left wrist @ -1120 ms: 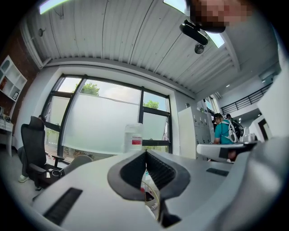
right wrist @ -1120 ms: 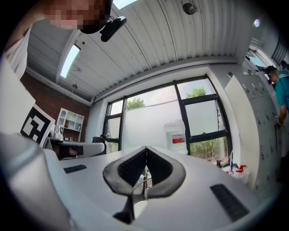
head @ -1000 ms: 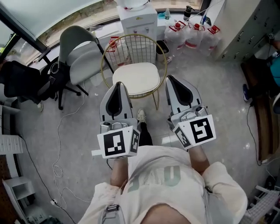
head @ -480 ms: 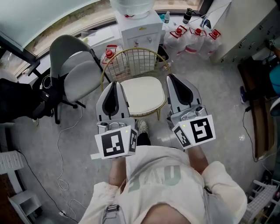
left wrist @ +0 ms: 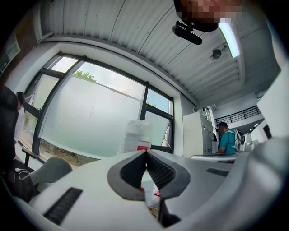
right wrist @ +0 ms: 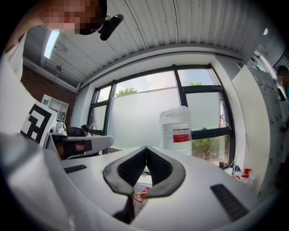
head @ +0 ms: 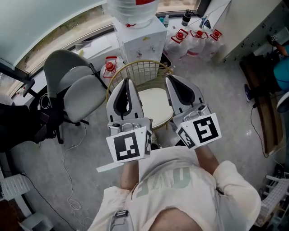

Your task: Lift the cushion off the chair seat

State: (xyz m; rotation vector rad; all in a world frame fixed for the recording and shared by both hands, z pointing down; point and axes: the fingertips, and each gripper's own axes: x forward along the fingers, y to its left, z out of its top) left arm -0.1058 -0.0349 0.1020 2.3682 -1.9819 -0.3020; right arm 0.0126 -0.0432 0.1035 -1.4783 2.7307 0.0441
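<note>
Cushion [head: 156, 106], cream and rounded, lying flat on the seat of a gold wire chair [head: 146, 72], straight ahead of the person and partly hidden in the head view behind both grippers. Judged soft, light and floppy, likely to sag or fold if pinched at one spot only; not fragile, fabric unlikely to slip. Best taken at two opposite side edges, one gripper to each, pinching the padded rim where it overhangs the wire seat, then raised evenly.

Left gripper [head: 127, 82] pressed together, nothing between its jaws, held level over the seat's left edge. Right gripper [head: 169, 79] likewise closed and empty, over the seat's right edge. Neither touching the cushion so far as can be told.

Beyond the chair, a white water dispenser [head: 144, 34] with its big bottle [head: 133, 9]; to the left, a grey folding chair [head: 74, 85].

Against a second earlier: chair much nearer and lower in the head view, cushion no longer fully in sight ahead of the tips but flanked and overlapped by both grippers; both closed then as now.
</note>
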